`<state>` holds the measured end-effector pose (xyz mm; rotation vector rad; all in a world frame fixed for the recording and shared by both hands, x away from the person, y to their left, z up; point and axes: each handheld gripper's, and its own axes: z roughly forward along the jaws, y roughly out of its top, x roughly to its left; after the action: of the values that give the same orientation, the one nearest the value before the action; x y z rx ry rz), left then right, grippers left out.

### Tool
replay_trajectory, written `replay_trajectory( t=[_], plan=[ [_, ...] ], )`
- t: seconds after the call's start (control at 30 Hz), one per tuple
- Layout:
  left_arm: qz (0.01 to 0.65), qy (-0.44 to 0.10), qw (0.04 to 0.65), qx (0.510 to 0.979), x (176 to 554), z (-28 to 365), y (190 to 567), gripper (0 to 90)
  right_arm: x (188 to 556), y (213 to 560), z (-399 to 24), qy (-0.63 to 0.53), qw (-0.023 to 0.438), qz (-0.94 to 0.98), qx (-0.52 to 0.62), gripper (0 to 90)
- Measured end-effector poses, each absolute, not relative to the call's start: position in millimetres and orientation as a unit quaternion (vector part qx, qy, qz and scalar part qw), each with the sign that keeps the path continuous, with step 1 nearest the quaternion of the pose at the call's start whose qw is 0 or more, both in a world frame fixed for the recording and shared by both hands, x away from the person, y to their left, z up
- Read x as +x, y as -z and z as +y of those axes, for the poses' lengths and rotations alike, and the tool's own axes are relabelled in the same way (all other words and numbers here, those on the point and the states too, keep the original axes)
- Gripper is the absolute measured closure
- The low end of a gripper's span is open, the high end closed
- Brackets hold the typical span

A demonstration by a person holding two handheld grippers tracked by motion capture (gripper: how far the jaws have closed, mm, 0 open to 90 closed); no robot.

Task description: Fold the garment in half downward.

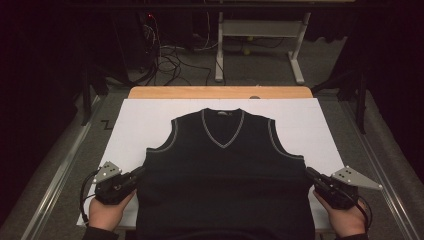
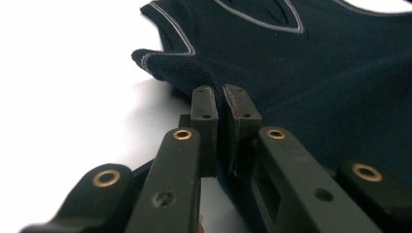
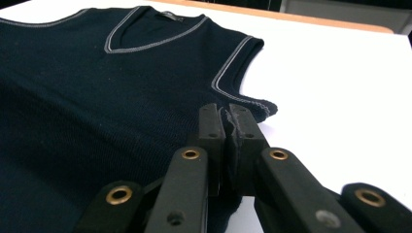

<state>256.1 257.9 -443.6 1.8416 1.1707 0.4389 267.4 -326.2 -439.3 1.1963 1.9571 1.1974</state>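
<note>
A dark navy sleeveless V-neck sweater vest (image 1: 225, 170) lies flat, front up, along the middle of a white sheet (image 1: 135, 125) that covers a wooden table (image 1: 220, 92), its grey-trimmed neckline toward the far edge and its hem at the near edge. A person's two hands come in from the near side, each holding a black two-jaw gripper. The left gripper (image 1: 139, 173) meets the vest's left side seam just below the armhole; in the left gripper view (image 2: 224, 104) its jaws are pressed nearly together, pinching the edge of the knit between the pads. The right gripper (image 1: 310, 173) mirrors it at the vest's right side seam, and in the right gripper view (image 3: 227, 121) its jaws likewise clamp a fold of the fabric's edge. Beyond the far edge of the table, a metal desk frame (image 1: 260, 45) and loose cables (image 1: 170, 60) sit on the dim floor.
</note>
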Motion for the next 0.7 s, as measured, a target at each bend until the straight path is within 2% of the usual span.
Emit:
replay_trajectory(
  t=[0.2, 0.7],
  plan=[
    [0.459, -0.164, 0.414, 0.769, 233.1, 255.2, 453.1, 80.2, 249.7, 444.0, -330.2, -0.441, 0.265, 0.735, 0.442, 85.8],
    [0.453, -0.140, 0.375, 0.796, 214.3, 252.5, 466.6, 80.0, 222.8, 457.7, -334.6, -0.408, 0.231, 0.764, 0.443, 85.6]
  ],
)
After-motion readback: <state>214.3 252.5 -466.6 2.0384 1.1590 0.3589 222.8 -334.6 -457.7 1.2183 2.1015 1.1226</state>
